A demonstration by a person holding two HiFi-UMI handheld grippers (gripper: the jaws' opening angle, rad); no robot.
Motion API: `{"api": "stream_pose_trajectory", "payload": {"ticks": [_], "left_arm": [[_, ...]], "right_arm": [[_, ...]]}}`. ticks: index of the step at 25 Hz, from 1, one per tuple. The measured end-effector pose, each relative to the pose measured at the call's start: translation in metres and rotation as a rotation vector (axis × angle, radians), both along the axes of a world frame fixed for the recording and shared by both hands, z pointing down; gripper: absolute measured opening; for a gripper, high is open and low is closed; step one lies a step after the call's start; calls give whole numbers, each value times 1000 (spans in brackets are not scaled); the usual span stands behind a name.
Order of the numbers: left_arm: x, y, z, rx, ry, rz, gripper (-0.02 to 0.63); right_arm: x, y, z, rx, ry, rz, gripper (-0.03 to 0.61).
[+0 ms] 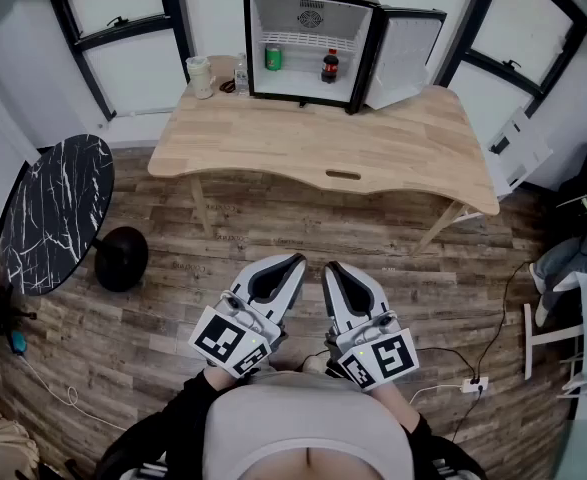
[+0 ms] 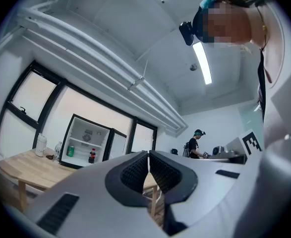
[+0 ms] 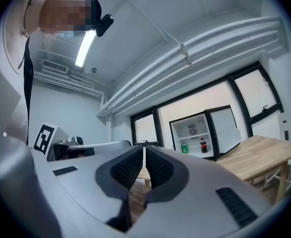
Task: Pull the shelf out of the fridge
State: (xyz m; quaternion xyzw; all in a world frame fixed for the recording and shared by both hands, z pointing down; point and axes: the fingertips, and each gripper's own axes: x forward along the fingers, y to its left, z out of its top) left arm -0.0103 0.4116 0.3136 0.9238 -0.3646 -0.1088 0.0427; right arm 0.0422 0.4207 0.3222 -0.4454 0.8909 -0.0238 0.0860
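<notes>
A small black fridge [image 1: 313,38] stands open at the back of a wooden table [image 1: 323,143], its door [image 1: 405,53] swung to the right. Inside, a white wire shelf [image 1: 308,41] spans the upper part; below it stand a green can [image 1: 273,58] and a dark cola bottle [image 1: 330,66]. My left gripper [image 1: 293,262] and right gripper [image 1: 329,268] are held close to my body, side by side, far from the table, both shut and empty. The fridge [image 2: 86,144] shows far off in the left gripper view past the shut left gripper [image 2: 148,156], and likewise the fridge [image 3: 199,134] beyond the right gripper [image 3: 144,150].
A pale jug [image 1: 201,76] and small items sit on the table left of the fridge. A round black marble table [image 1: 48,208] stands at the left. A power strip [image 1: 473,383] and cables lie on the wooden floor at the right. A person [image 2: 197,144] works far off.
</notes>
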Motion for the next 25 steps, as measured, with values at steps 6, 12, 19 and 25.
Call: {"api": "stream_pose_trajectory", "payload": {"ticks": [6, 12, 19, 25], "left_arm": [[1, 0, 0, 1, 0, 9, 17], [-3, -2, -2, 4, 0, 14, 17], [-16, -5, 0, 3, 4, 18, 17], [-31, -11, -2, 17, -7, 39, 17]], "right_arm": [[-2, -1, 2, -5, 7, 0, 40], [-5, -1, 0, 3, 8, 14, 40], [-11, -3, 1, 5, -9, 52, 41], [-23, -9, 0, 2, -23, 83, 41]]}}
